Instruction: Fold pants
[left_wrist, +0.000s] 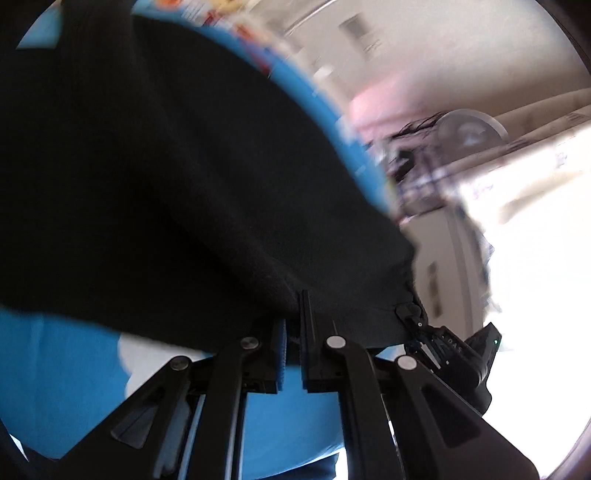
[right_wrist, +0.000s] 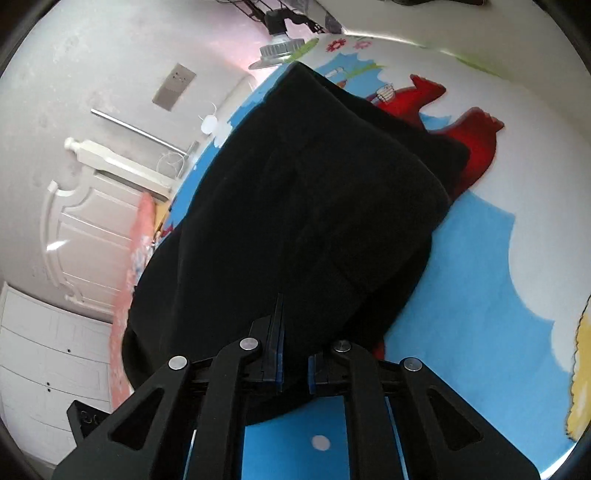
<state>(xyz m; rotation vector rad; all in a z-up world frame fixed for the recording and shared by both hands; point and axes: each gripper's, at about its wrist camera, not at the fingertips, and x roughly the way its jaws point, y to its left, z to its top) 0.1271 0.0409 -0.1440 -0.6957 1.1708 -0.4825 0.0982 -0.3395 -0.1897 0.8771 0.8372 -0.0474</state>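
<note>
Beyond the pants (left_wrist: 166, 184) (black, creaseless), the left view's room blurs.

Daylit room, bright overall. The left wrist view was heavily smeared by motion blur, and its right side was blown out to white glare. The right wrist view was sharper, with slight blur at the left. Both showed fisheye bending and dark corners (the black pants (right_wrist: 303, 221) showed hardly any detail).
</note>
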